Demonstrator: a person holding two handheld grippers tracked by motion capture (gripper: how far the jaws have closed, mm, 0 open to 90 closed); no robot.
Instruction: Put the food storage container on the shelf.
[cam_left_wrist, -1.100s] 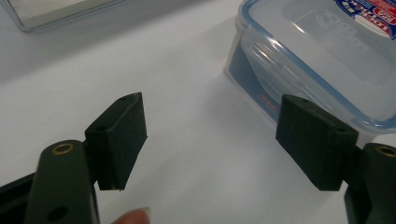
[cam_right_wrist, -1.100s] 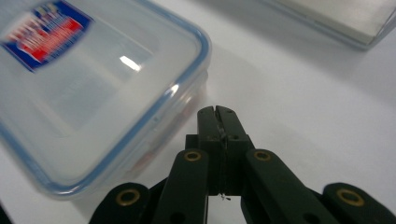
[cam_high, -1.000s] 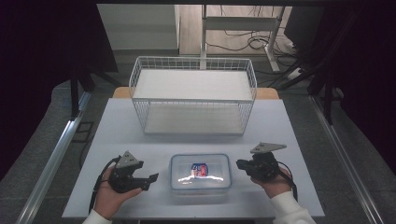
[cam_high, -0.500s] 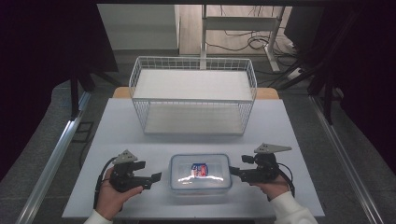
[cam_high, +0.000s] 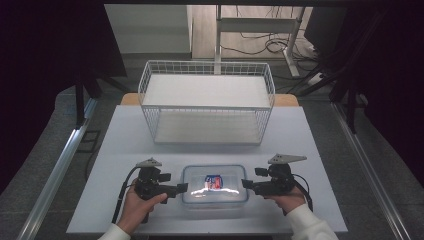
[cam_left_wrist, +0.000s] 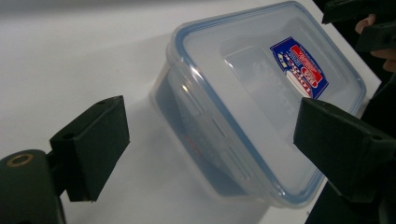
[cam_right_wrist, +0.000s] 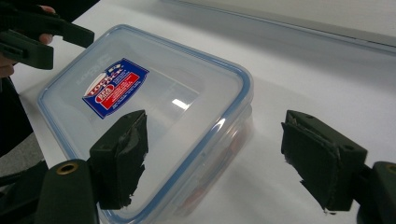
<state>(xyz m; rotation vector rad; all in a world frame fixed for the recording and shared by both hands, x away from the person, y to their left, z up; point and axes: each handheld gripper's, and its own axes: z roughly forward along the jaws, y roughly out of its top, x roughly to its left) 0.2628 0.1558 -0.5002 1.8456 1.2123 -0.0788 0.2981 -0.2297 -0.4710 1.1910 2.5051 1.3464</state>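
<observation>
High view: we are flanking the clear lidded container (cam_high: 215, 184) near the front edge of the desk (cam_high: 125, 135), our left gripper (cam_high: 181, 187) and right gripper (cam_high: 246, 183) at its short ends. Both sets of jaws have just been opening and are standing wide, gripping nothing, so the end latches are looking freed. The wire basket (cam_high: 207, 102) behind is sitting empty; the container's contents we cannot tell.
</observation>
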